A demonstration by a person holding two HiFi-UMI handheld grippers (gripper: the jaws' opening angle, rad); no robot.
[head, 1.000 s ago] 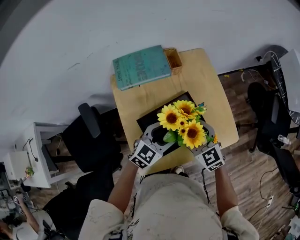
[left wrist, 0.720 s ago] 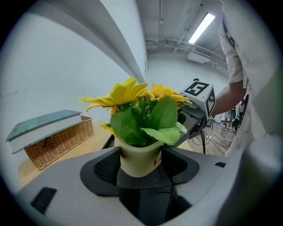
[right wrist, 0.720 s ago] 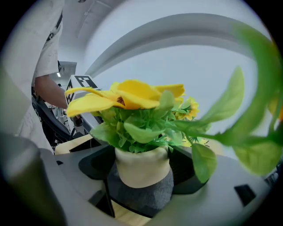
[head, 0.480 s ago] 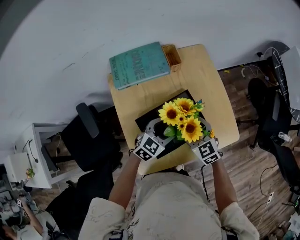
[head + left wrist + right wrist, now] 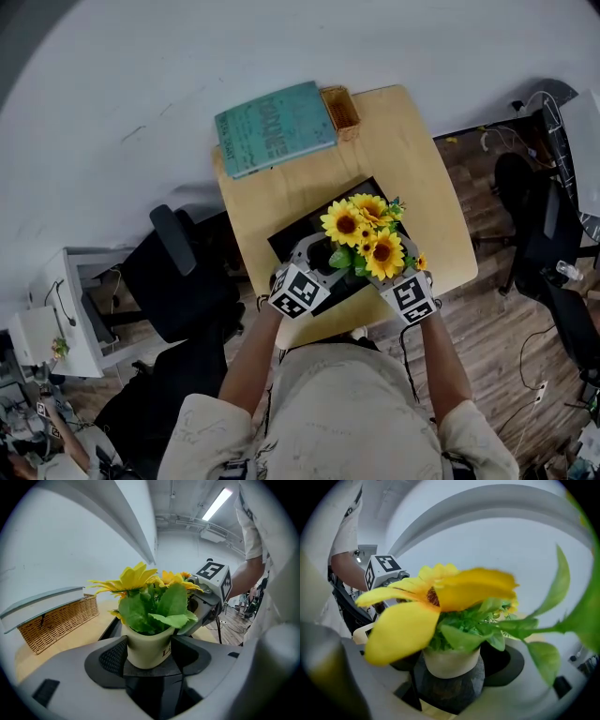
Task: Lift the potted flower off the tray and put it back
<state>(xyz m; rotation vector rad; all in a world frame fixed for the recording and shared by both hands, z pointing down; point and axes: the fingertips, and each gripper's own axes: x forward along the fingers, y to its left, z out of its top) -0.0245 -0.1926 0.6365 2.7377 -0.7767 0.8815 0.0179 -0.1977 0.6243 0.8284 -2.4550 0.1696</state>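
The potted flower (image 5: 366, 239), yellow sunflowers with green leaves in a cream pot (image 5: 147, 648), is held between both grippers over the near part of the black tray (image 5: 291, 239). My left gripper (image 5: 314, 258) presses the pot from the left, and its jaws are closed against the pot's sides in the left gripper view. My right gripper (image 5: 396, 272) holds it from the right; the cream pot (image 5: 450, 660) sits between its dark jaws, under a big blurred petal. The pot's base is hidden, so I cannot tell whether it touches the tray.
The small wooden table (image 5: 412, 178) carries a teal book (image 5: 274, 128) and a wicker basket (image 5: 341, 110) at its far edge. A black office chair (image 5: 187, 272) stands left of the table, and another chair (image 5: 534, 225) stands to the right on the wooden floor.
The flowers and both grippers look smaller and lower than a second ago, and closer to the tray. Both grippers have kept their hold on the pot.
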